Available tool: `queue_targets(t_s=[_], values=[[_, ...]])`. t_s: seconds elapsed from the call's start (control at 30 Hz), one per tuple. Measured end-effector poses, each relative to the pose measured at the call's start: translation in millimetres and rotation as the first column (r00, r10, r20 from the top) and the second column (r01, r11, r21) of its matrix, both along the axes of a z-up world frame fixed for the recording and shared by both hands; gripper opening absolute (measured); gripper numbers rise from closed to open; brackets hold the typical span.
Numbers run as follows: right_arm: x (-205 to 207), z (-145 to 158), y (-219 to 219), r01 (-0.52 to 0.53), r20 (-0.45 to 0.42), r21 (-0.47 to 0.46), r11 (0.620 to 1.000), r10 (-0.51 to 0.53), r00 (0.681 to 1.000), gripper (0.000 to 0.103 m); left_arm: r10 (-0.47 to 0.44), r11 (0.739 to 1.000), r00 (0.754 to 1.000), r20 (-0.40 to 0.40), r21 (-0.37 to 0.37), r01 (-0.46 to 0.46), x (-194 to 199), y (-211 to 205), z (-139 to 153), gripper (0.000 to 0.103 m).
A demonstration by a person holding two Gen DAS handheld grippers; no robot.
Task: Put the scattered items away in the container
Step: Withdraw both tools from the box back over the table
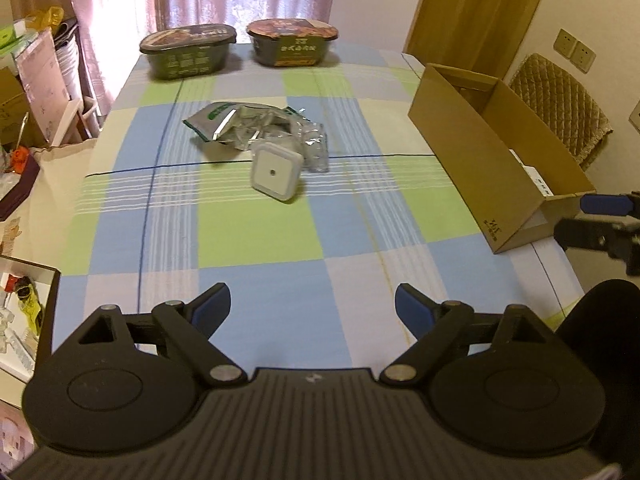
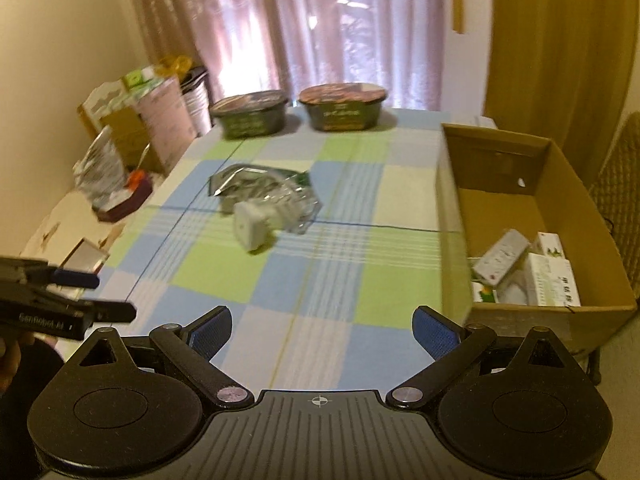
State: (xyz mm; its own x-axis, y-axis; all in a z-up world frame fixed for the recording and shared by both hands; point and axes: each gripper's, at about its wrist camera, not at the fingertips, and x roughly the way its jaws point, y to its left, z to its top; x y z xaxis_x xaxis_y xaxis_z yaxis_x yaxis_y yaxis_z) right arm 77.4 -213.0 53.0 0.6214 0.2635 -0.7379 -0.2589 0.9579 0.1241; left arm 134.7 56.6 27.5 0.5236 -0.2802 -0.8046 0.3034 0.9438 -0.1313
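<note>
A white square plug-in night light (image 1: pixel 275 174) (image 2: pixel 251 227) lies mid-table on the checked cloth, against crumpled silver-green foil packets (image 1: pixel 240 124) (image 2: pixel 256 188) and clear plastic wrap (image 1: pixel 314 146). An open cardboard box (image 1: pixel 480 160) (image 2: pixel 560 208) stands at the right edge and holds several small white boxes (image 2: pixel 552 276). My left gripper (image 1: pixel 312 308) hovers open over the near part of the table, with nothing between its fingers. My right gripper (image 2: pixel 322 330) is open too, near the box's front corner, and empty.
Two sealed instant-food bowls (image 1: pixel 188 54) (image 1: pixel 292 46) stand at the table's far edge before pink curtains. Cartons, bags and clutter (image 2: pixel 132 132) crowd the left side. A padded chair (image 1: pixel 560 108) stands behind the box. A small tray (image 1: pixel 24 320) sits at the near left.
</note>
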Motion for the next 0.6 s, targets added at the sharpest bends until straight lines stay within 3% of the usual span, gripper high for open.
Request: queue_targets(t_s=[0.6], values=[[9.2,-16.3,16.3,-0.032,-0.065,-0.03,0.999,0.03,0.997,0.101,0.015,1.0,1.0,-0.019,0.007,-0.015,13.4,9.5,-15.7,0.093]])
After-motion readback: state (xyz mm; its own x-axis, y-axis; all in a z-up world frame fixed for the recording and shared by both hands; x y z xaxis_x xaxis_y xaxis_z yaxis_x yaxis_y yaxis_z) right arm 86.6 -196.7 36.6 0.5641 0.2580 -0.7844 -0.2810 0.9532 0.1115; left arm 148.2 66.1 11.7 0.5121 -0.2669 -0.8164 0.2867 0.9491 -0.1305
